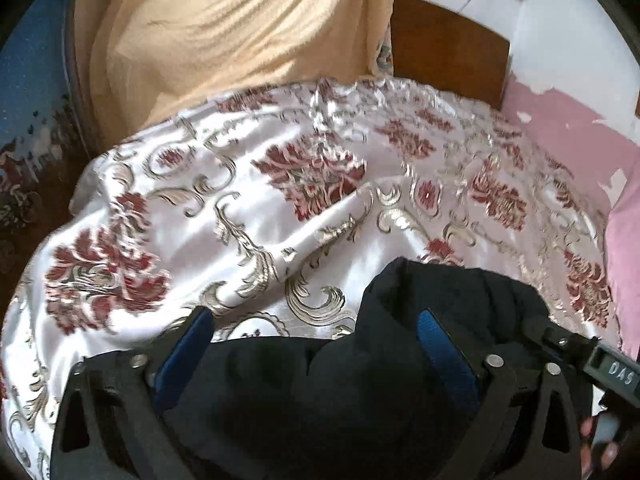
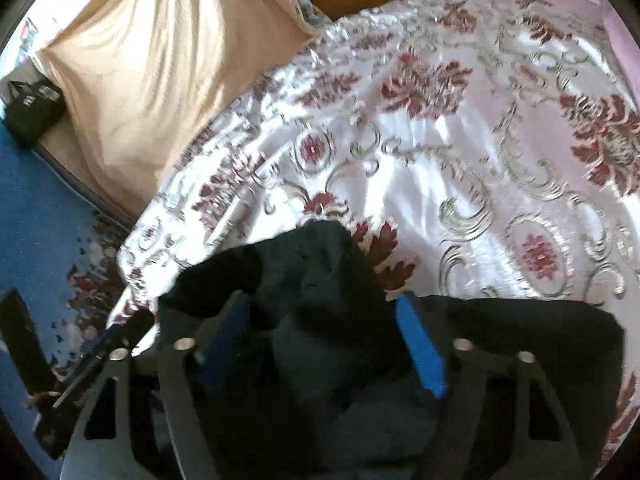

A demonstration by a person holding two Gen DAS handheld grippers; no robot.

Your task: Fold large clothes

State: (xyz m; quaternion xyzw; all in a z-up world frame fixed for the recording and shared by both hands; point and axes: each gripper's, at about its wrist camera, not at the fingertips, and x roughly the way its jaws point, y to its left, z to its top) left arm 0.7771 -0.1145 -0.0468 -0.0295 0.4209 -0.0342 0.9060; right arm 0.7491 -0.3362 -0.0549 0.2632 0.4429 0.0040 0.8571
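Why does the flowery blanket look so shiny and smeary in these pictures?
In the left wrist view, sunlight glares in white patches on the satin bedspread, and its far flowers are smeared by motion blur. In the right wrist view, the bedspread glares too and looks blurry, while the dark garment is so shadowed its folds barely show. Both fisheye views bend the edges.

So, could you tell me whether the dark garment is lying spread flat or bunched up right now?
Bunched up. The dark garment mounds in thick folds between the fingers of the left gripper and right gripper, on the floral bedspread.

Floral satin bedspread (image 1: 248, 216), tan curtain (image 1: 224, 36), blue carpet (image 2: 36, 216), pink wall (image 1: 580, 128).
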